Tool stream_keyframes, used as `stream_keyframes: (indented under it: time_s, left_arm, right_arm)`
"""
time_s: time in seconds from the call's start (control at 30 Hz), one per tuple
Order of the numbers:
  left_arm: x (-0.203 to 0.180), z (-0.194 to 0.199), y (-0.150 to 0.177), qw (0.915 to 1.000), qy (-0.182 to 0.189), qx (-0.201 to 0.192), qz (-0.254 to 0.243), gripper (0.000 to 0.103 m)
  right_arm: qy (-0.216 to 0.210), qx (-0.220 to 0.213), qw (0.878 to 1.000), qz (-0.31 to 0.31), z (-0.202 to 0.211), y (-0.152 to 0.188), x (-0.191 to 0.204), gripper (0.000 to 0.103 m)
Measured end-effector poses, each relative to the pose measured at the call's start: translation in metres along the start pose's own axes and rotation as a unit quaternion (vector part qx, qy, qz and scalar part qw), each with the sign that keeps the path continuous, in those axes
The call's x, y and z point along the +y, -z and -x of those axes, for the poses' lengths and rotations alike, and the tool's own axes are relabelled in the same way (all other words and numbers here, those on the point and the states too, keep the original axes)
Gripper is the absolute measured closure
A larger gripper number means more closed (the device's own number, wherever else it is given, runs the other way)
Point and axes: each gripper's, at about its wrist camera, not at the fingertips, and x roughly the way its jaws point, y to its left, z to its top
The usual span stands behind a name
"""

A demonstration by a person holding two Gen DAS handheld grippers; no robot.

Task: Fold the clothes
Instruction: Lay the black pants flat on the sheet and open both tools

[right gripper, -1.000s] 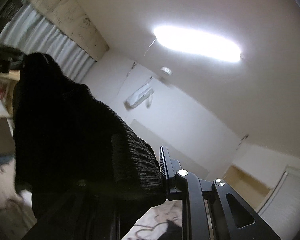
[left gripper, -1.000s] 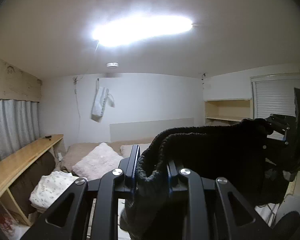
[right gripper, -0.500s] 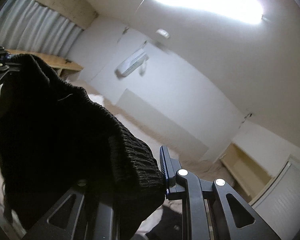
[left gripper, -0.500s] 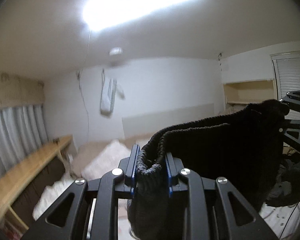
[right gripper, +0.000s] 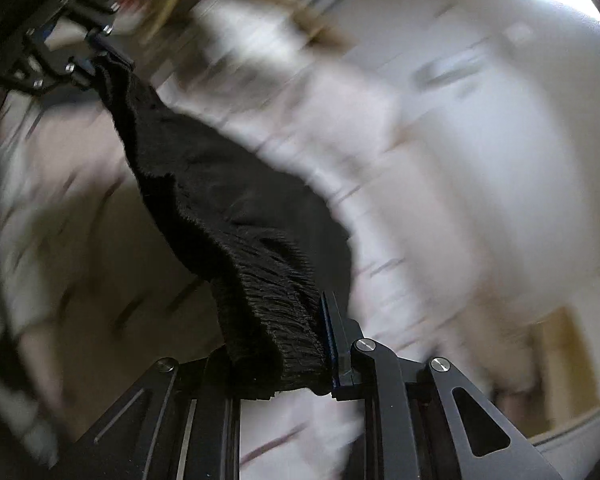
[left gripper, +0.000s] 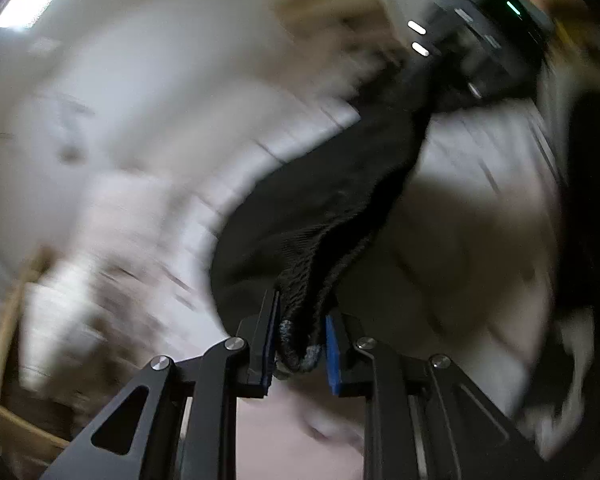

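A black knit garment hangs stretched between my two grippers over the pale bed. My left gripper is shut on one ribbed corner of it. The cloth runs up and right to my right gripper, seen across the view. In the right wrist view my right gripper is shut on the other ribbed edge of the garment, which runs up and left to the left gripper. Both views are heavily motion-blurred.
A pale bed sheet with faint dark marks lies below the garment. A wooden shelf edge is at the left. A dark pile lies at the right edge. White walls are behind.
Both grippers have swung down fast from facing the ceiling and wall toward the bed, still holding the garment. The garment now spreads low over the sheet.
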Motion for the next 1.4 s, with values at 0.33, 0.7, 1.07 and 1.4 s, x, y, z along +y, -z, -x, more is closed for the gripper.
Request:
stream_keyframes:
  time_s: [0.33, 0.7, 1.07, 1.4]
  left_arm:
    - [-0.065, -0.054, 0.032, 0.9862, 0.100, 0.060, -0.117, 0.084]
    - [-0.084, -0.054, 0.054, 0.9758, 0.150, 0.098, -0.125, 0.095]
    - [0.070, -0.031, 0.014, 0.9801, 0.094, 0.040, 0.170, 0.032]
    - [0.215, -0.176, 0.058, 0.8525, 0.072, 0.118, 0.504, 0.043]
  right_arm:
    - [-0.087, 0.075, 0.971, 0.208, -0.091, 0.105, 0.163, 0.087]
    - [-0.101, 0.056, 0.969, 0.220, -0.061, 0.123, 0.168, 0.086]
    - [-0.143, 0.080, 0.971, 0.175, -0.029, 0.096, 0.126, 0.017]
    - [-0.143, 0.002, 0.973, -0.183, -0.037, 0.016, 0.010, 0.017]
